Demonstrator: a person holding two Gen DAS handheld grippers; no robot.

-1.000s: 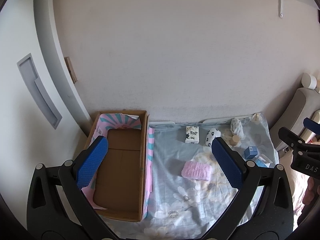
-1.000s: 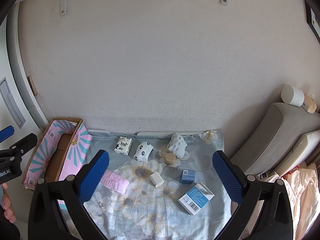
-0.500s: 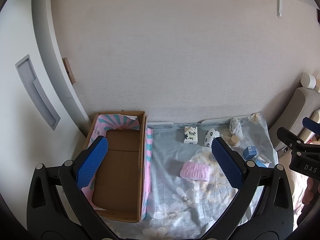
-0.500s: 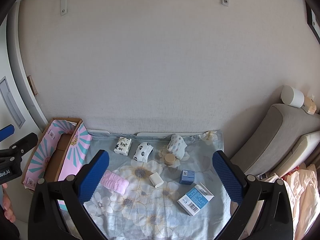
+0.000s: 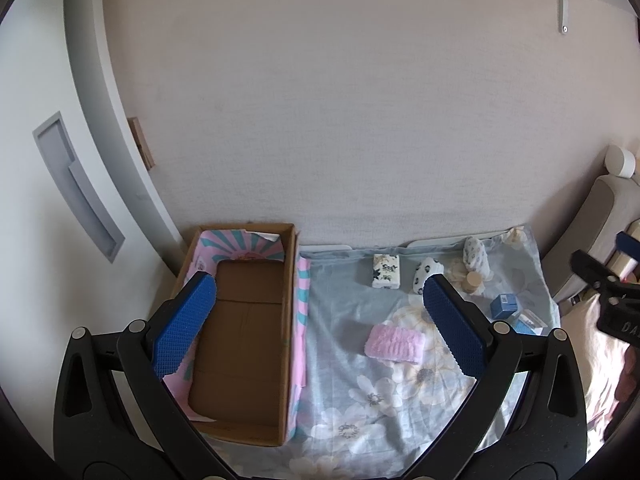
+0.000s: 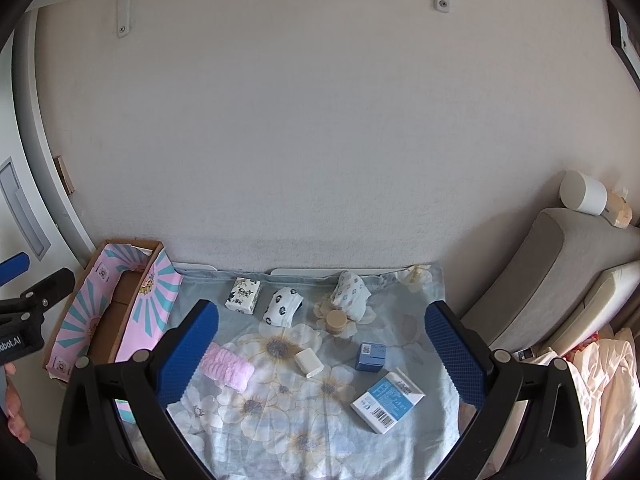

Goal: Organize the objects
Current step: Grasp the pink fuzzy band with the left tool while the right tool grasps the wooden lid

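Both tongs hang spread wide and hold nothing: the left tongs [image 5: 320, 324] above the seam between the empty cardboard box [image 5: 244, 340] and the floral sheet [image 5: 352, 384], the right tongs [image 6: 322, 346] over the scattered items. The pink headband [image 5: 395, 343], nearest the box, looks the sensible first pick: come straight down, pinch across its short width, lift clear of the box wall.

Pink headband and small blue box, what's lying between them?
In the right wrist view, a white soap bar lies on the floral cloth between the pink headband and small blue box.
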